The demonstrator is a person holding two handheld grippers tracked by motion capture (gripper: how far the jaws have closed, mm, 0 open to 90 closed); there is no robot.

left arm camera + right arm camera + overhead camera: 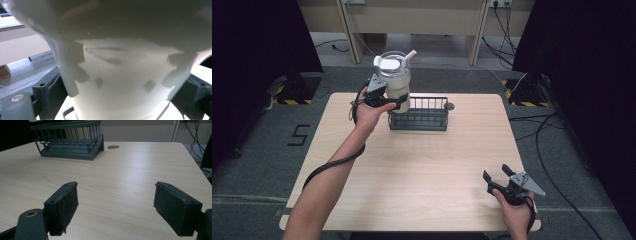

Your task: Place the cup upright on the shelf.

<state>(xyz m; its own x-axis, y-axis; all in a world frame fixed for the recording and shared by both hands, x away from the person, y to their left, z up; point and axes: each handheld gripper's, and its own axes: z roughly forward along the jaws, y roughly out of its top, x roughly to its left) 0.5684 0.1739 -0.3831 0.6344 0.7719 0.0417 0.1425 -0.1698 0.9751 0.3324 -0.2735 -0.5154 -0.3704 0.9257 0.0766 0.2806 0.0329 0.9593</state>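
I sit at a light wooden table [422,165] standing on grey carpet [257,150]. Black curtains [257,35] hang on both sides. Ahead of me a pale wooden bench [412,20] runs along the far wall, with cables [502,30] trailing on the floor. Yellow-and-black striped tape [292,101] marks stand bases.
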